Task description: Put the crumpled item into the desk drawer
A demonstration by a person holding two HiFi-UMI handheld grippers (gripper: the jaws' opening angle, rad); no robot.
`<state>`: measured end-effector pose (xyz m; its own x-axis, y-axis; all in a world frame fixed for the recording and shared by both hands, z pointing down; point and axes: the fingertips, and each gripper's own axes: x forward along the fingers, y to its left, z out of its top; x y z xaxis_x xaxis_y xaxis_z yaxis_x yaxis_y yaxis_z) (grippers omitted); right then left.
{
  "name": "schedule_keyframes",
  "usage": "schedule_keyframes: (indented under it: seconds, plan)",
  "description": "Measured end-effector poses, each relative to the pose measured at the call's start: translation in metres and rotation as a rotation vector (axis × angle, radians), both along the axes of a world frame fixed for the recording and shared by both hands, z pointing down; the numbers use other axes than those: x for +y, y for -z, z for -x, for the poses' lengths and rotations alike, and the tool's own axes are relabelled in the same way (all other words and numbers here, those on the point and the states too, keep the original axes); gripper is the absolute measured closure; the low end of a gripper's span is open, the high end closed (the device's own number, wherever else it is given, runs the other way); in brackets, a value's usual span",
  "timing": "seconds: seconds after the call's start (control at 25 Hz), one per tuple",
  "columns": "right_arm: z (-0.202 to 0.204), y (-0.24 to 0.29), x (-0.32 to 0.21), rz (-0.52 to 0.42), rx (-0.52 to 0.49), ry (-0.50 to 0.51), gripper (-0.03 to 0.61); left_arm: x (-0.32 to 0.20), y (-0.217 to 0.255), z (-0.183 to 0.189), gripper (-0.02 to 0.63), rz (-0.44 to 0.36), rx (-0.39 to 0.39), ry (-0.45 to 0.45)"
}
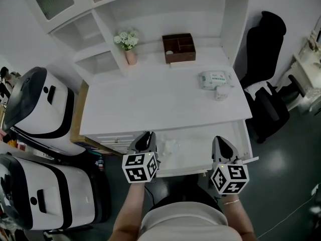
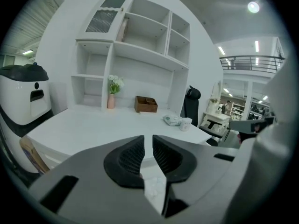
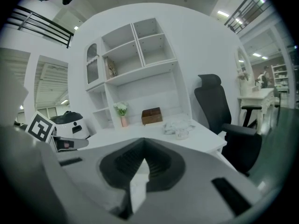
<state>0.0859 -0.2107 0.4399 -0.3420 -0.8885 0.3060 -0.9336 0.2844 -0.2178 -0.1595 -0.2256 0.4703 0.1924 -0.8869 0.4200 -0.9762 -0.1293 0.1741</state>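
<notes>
The white desk drawer [image 1: 196,145] stands pulled out under the desk's front edge. A pale crumpled item [image 1: 170,147] lies inside it toward the left. My left gripper [image 1: 145,138] hovers just left of that item; its jaws [image 2: 148,141] stand a narrow gap apart with nothing between them, and the crumpled item [image 2: 153,187] shows below through the gap. My right gripper [image 1: 221,144] sits over the drawer's right part. In the right gripper view its pads [image 3: 144,154] meet at the tips with nothing held.
On the white desktop [image 1: 150,104] are a wipes packet [image 1: 215,78], a small cup [image 1: 221,93], a brown wooden box [image 1: 178,47] and a flower vase [image 1: 129,45]. A black office chair [image 1: 266,84] stands at the right. Two white-and-black machines [image 1: 40,109] stand at the left.
</notes>
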Motion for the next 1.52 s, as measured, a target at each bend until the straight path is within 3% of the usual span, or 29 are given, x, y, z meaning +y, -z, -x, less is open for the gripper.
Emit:
schedule_keyframes:
  seconds: [0.48,0.68,1.52]
  plan:
    - [0.011,0.002,0.006,0.001,0.0,0.033,0.577,0.015,0.021,0.017,0.617,-0.059,0.001,0.028]
    - [0.014,0.002,0.008,-0.002,0.038,0.048,0.577,0.02,0.022,0.019,0.618,-0.063,0.012,0.028]
    - [0.017,0.002,0.01,0.007,0.029,0.058,0.577,0.025,0.022,0.022,0.618,-0.063,0.022,0.029]
